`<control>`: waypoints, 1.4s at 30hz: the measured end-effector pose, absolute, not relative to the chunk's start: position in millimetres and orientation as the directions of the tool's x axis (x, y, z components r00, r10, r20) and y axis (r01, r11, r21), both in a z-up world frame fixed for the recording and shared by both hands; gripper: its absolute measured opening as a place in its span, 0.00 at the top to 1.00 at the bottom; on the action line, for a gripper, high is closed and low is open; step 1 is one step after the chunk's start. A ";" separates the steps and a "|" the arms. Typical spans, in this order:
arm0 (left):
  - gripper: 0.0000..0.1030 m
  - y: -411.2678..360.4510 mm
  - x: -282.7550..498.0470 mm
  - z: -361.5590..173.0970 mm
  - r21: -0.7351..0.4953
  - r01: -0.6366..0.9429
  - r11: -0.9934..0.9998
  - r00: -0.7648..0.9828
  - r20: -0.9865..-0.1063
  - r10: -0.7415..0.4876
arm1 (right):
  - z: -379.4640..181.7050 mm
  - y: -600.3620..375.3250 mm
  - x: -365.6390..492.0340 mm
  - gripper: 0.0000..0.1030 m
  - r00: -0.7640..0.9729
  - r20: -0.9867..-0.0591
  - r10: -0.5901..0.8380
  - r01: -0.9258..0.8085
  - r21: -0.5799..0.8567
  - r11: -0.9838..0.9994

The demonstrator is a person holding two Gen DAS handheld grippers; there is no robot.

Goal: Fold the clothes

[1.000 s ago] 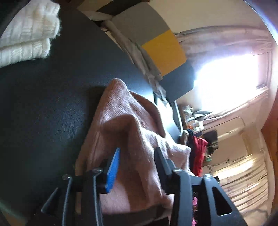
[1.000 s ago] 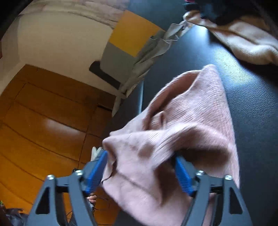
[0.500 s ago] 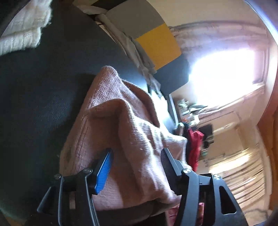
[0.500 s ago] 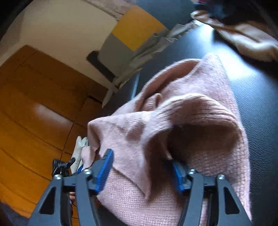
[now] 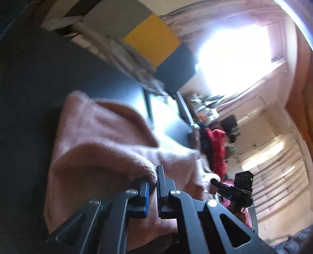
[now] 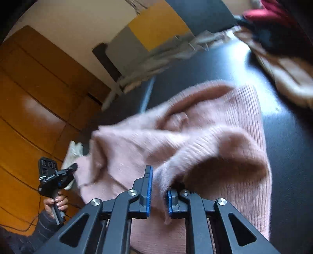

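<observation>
A pink knitted sweater (image 5: 97, 146) lies bunched on the black table (image 5: 29, 97). My left gripper (image 5: 153, 175) is shut on a raised fold at its near edge. In the right wrist view the same sweater (image 6: 205, 136) rises in a hump off the table (image 6: 283, 146). My right gripper (image 6: 158, 180) is closing, and its blue pads pinch a fuzzy fold between them. Each view shows the other gripper beyond the sweater's far side: the right gripper (image 5: 234, 187), and the left gripper (image 6: 56, 175) held by a hand (image 6: 56, 203).
A beige garment (image 6: 283, 78) and a red one (image 6: 260, 13) lie at the table's far right. Grey cloth (image 5: 121, 52) hangs over the far edge under a grey and yellow panel (image 5: 152, 39). Wooden cupboard doors (image 6: 29, 97) stand to the left, and red clothing (image 5: 217, 148) hangs off to the right.
Both grippers were open around the sweater's folds and have now closed on them. Both have lifted a little, raising the fabric. The folded white knit has left the left wrist view.
</observation>
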State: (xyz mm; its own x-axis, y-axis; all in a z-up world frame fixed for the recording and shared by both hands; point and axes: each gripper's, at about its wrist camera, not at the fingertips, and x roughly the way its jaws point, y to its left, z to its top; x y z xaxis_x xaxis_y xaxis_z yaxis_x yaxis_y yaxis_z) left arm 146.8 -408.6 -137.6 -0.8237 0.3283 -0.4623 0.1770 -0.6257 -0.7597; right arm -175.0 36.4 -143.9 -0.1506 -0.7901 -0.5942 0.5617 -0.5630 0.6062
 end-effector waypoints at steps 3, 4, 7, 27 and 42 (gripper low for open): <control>0.98 -419.2 133.1 -119.1 -0.783 0.132 -0.608 -0.851 -0.404 0.336 | -120.1 35.1 -193.8 0.86 -0.177 -0.544 -0.820 0.578 0.617 -0.534; 0.98 -425.5 127.3 -114.8 -0.793 0.128 -0.595 -0.860 -0.388 0.332 | -115.6 34.1 -201.0 0.86 -0.184 -0.536 -0.824 0.576 0.620 -0.532; 0.98 -443.0 107.6 -107.0 -0.816 0.139 -0.561 -0.879 -0.363 0.309 | -111.9 25.3 -231.4 0.86 -0.206 -0.531 -0.822 0.553 0.630 -0.546; 0.68 -450.2 187.7 -149.5 -0.609 0.399 -0.686 -0.762 -0.637 0.122 | -120.4 81.2 -231.4 0.47 -0.257 -0.646 -0.719 0.509 0.542 -0.669; 0.50 -400.9 238.5 -172.9 -0.530 0.340 -0.777 -0.733 -0.667 0.134 | -169.0 59.4 -160.4 0.73 -0.275 -0.890 -0.363 0.637 0.114 -0.762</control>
